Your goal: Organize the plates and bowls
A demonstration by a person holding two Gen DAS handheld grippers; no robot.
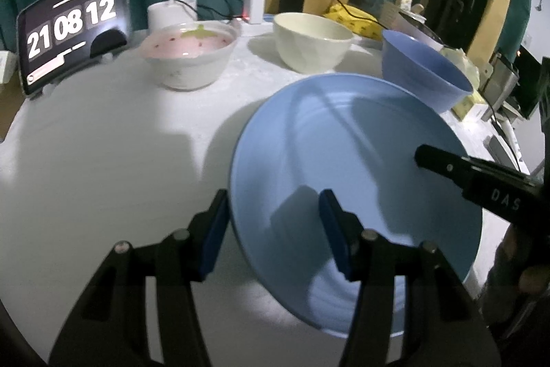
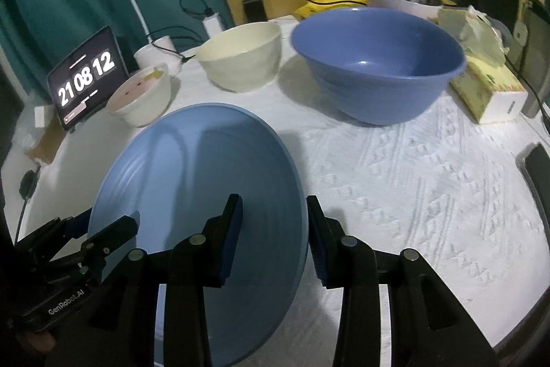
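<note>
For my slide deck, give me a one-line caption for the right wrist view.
Both grippers straddle opposite rims of a round light-blue plate before a deep blue bowl.

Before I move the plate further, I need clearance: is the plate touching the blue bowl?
Apart. The right wrist view shows a strip of white cloth between the plate and the blue bowl.
</note>
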